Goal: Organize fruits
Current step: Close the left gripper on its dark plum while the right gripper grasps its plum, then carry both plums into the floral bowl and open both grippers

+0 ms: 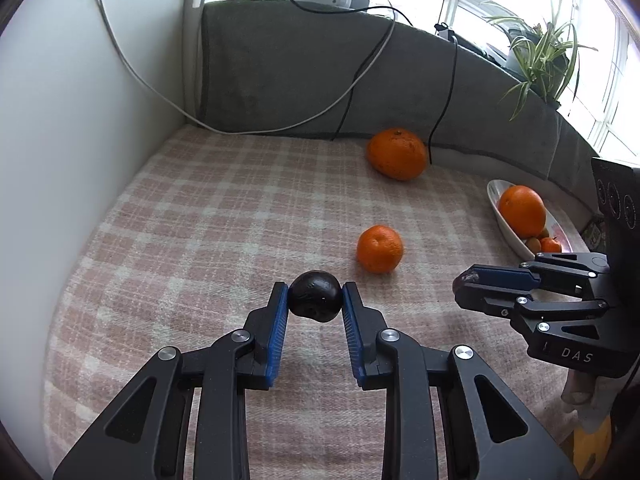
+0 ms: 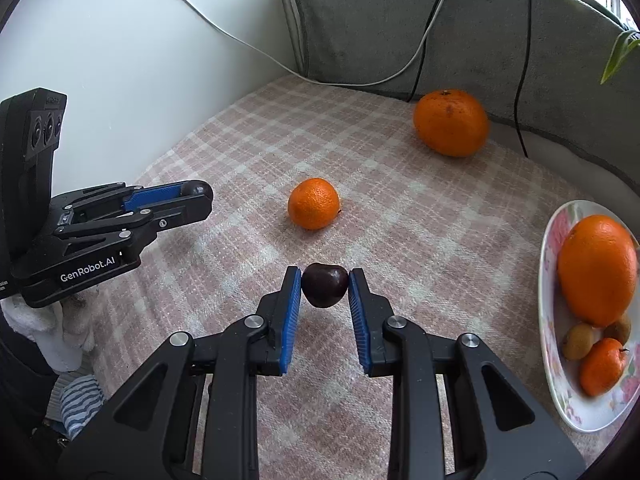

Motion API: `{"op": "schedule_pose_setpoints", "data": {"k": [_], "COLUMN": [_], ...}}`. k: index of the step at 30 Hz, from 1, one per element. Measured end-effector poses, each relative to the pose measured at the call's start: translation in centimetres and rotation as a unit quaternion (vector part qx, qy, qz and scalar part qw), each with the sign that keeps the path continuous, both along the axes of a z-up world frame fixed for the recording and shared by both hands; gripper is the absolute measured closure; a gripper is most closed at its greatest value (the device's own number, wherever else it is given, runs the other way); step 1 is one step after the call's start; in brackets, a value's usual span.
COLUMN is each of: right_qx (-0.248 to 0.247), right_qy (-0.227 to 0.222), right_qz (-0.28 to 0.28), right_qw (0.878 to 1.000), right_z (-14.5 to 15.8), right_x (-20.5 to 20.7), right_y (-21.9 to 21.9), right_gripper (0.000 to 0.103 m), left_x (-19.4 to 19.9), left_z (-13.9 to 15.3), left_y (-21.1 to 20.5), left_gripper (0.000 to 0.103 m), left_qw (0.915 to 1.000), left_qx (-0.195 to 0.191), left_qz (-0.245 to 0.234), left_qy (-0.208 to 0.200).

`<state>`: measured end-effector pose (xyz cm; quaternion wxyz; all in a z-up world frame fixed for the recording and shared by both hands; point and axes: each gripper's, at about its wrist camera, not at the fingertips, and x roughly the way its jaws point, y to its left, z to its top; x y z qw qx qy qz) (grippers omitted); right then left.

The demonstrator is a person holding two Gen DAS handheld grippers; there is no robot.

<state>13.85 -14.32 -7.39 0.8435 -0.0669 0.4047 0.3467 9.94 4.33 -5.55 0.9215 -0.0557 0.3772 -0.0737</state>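
Two small dark fruits are in my grip; left gripper pinches a dark plum between its tips, right gripper a dark cherry; both seem light, smooth, bruisable, so I squeeze gently across their middles.

Both wrist views look steeply down, close over the checked cloth, sharing the loose oranges

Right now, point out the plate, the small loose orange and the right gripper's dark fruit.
plate (image 2: 549, 280), right wrist view, bare left rim.
small orange (image 2: 313, 203), right wrist view, its middle.
dark fruit (image 2: 325, 284), right wrist view, its front face.
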Motion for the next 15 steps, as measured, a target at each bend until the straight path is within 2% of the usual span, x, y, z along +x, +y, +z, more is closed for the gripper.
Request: {"op": "schedule_pose_setpoints", "data": {"k": [15], "right_qx": [0.040], "right_qy": [-0.031], "right_qz": [-0.060], "right_qw": [0.997], "right_z": [2.6], "right_x": [-0.9], "right_y": [-7.0], "right_gripper": [0.077], "left_x": [-0.1], "left_z": [3.5], "left_y": [-6.2], "left_gripper": [0.078], "left_qw": [0.9978], "left_qx": [-0.007], "left_qz": [-0.057], "left_qy": [-0.032]}}
